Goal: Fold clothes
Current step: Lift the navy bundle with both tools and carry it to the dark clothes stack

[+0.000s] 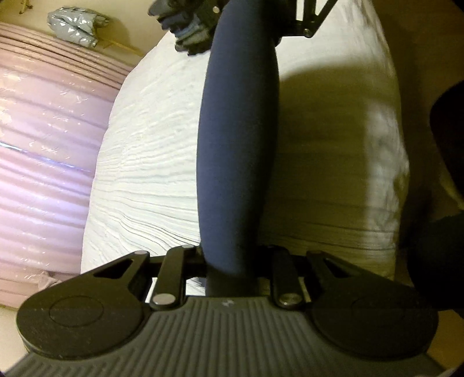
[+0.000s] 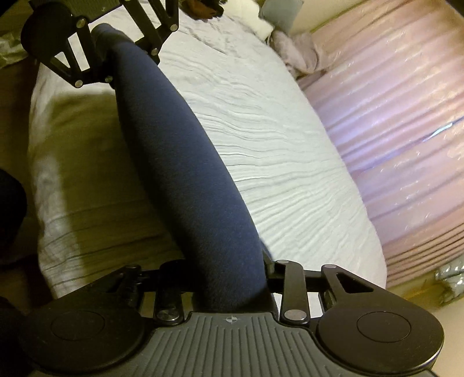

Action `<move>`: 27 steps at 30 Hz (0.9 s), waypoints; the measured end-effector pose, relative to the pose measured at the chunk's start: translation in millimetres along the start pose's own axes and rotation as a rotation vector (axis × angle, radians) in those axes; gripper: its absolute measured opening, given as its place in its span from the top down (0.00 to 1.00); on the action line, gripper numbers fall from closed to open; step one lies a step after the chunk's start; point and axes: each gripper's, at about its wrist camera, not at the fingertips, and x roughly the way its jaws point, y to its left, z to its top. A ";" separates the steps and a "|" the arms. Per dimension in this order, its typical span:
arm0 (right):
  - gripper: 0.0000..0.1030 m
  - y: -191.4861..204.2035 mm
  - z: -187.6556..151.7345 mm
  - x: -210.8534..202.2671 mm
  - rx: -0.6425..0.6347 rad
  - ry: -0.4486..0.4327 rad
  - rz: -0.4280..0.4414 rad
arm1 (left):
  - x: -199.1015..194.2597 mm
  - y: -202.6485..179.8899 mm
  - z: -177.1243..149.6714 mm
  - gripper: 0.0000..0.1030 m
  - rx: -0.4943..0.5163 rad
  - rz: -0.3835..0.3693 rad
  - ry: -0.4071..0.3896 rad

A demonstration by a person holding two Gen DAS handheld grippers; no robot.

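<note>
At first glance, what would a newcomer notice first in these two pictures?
A long navy blue garment is stretched tight between the left gripper and the right gripper, above a white ribbed bedspread. Beside the bed stands a shiny pink plastic-wrapped mattress.

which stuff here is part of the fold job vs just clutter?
In the job:
- navy garment, stretched taut between both grippers
- left gripper, shut on one end
- right gripper, shut on the other end
- white bedspread, the work surface underneath

Just lying about:
- pink plastic-wrapped bundle
- silver-grey bag
- clothes pile
</note>
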 end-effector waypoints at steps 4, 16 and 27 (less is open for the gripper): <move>0.68 -49.0 32.8 -47.8 0.030 0.071 0.046 | -30.1 57.2 23.7 0.82 0.003 -0.049 -0.032; 0.68 -155.1 26.5 -164.1 0.196 0.252 -0.176 | -53.0 172.8 120.0 0.82 0.156 0.023 -0.338; 0.68 -289.4 -103.6 -213.3 0.275 0.290 -0.448 | 11.8 250.4 332.2 0.81 0.257 0.194 -0.521</move>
